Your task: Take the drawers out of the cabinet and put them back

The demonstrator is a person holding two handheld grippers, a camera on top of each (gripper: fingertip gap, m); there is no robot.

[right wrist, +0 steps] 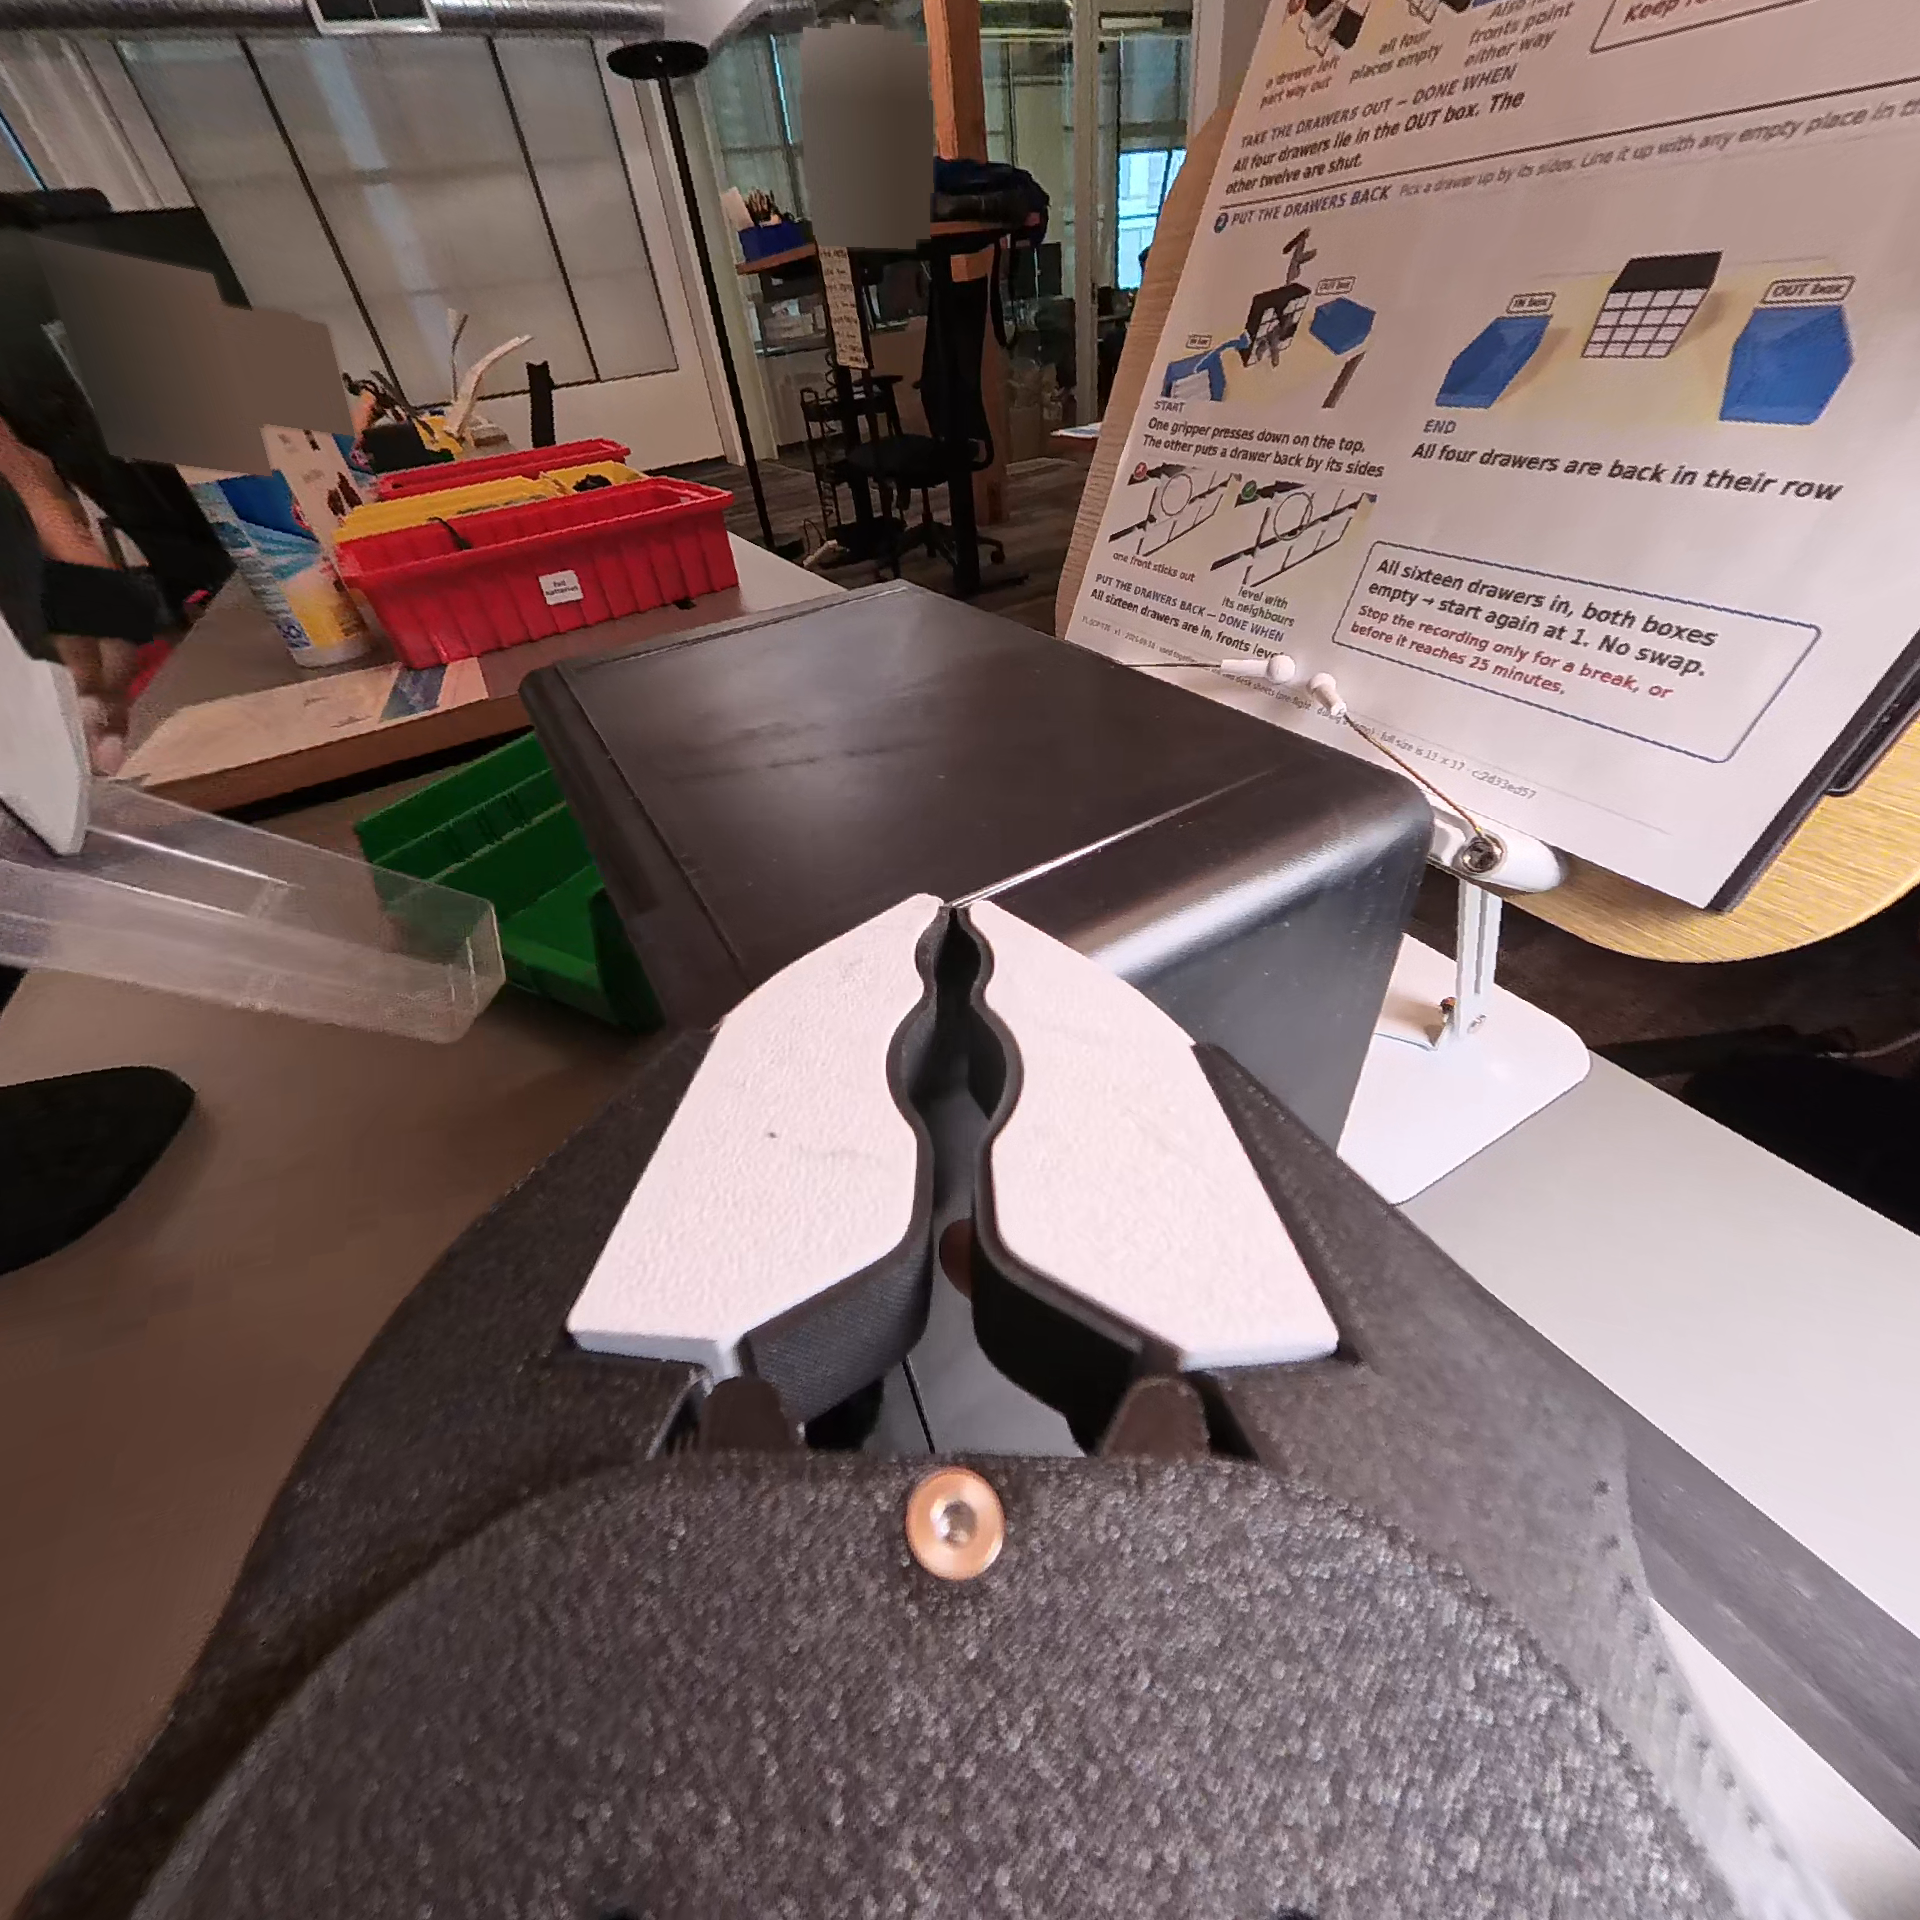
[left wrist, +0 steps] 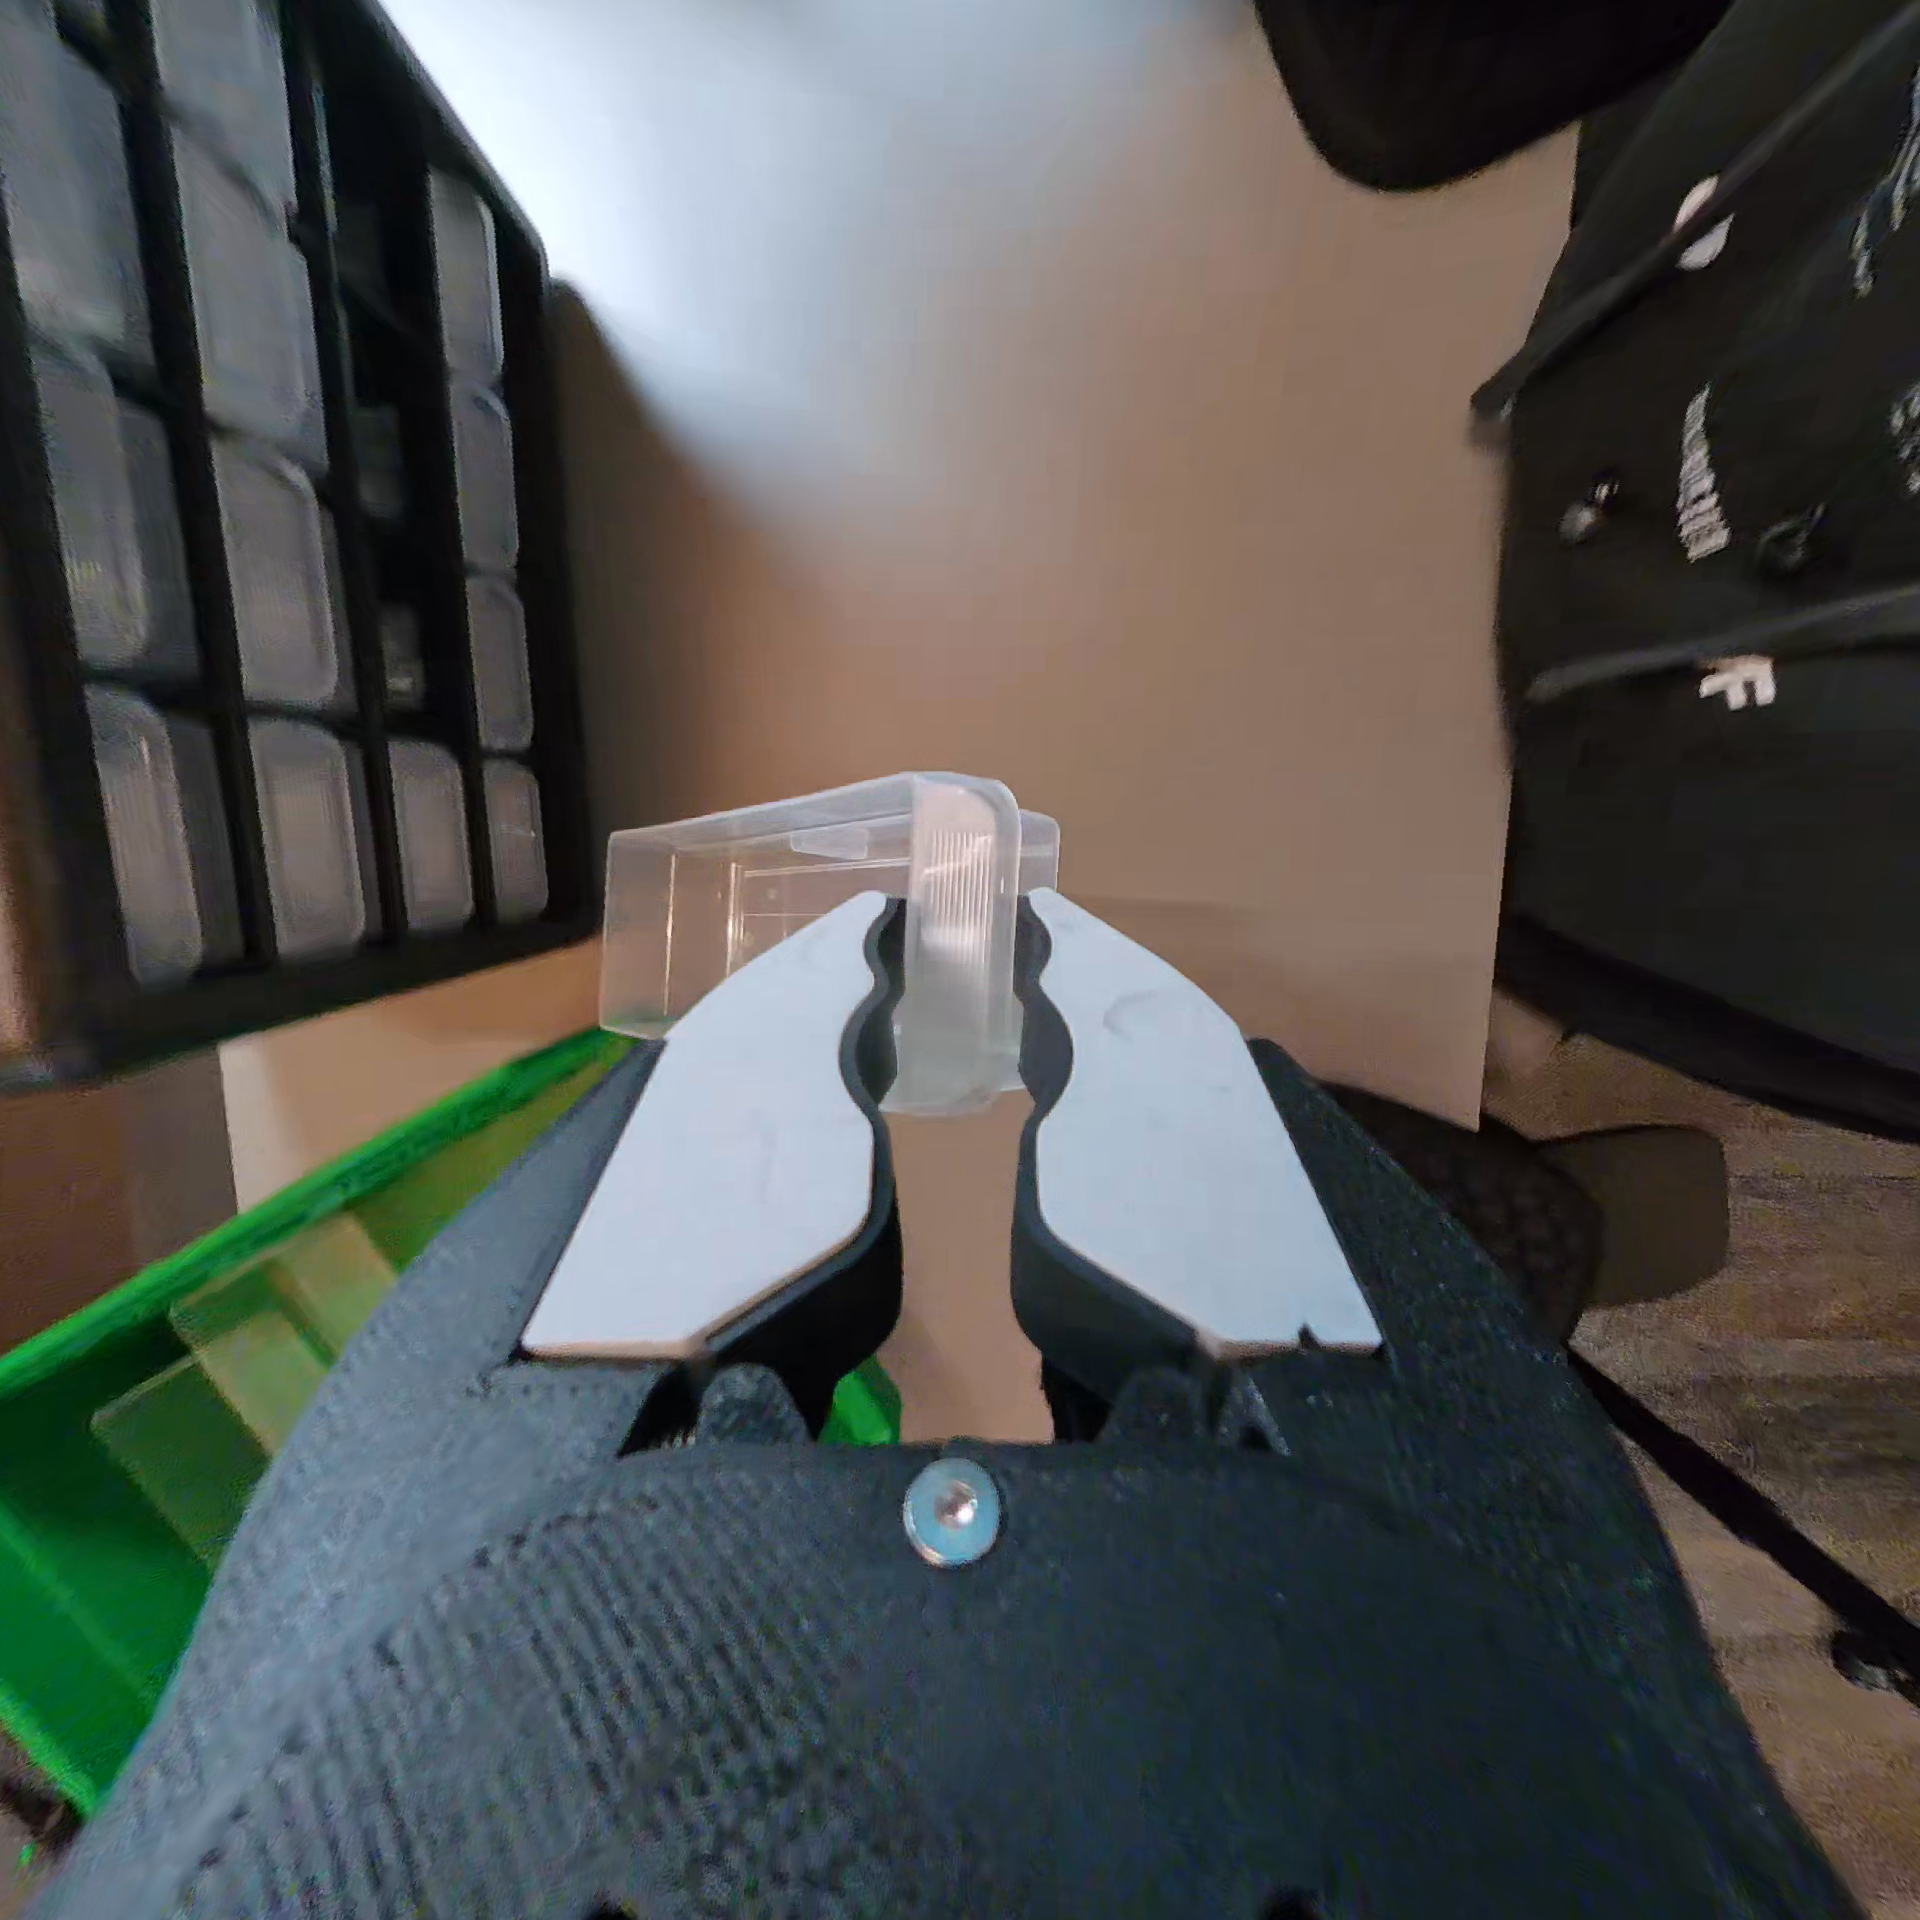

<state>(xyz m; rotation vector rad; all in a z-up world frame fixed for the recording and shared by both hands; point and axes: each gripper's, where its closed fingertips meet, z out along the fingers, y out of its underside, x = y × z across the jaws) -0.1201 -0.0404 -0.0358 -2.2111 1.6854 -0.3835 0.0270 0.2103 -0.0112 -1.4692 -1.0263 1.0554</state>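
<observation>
Tabletop: green bin (left wrist: pixel 125 1351), seemingly empty.

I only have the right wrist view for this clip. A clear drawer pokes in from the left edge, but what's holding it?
Observer: The left gripper is shut on the clear drawer's front handle.
Operator: Is the cabinet's front visible anywhere?
Observer: Yes, the left wrist view shows the cabinet front, a black grid holding clear drawers.
Operator: Is anything in the green bin?
Observer: The green bin holds at least one clear drawer already.
</observation>
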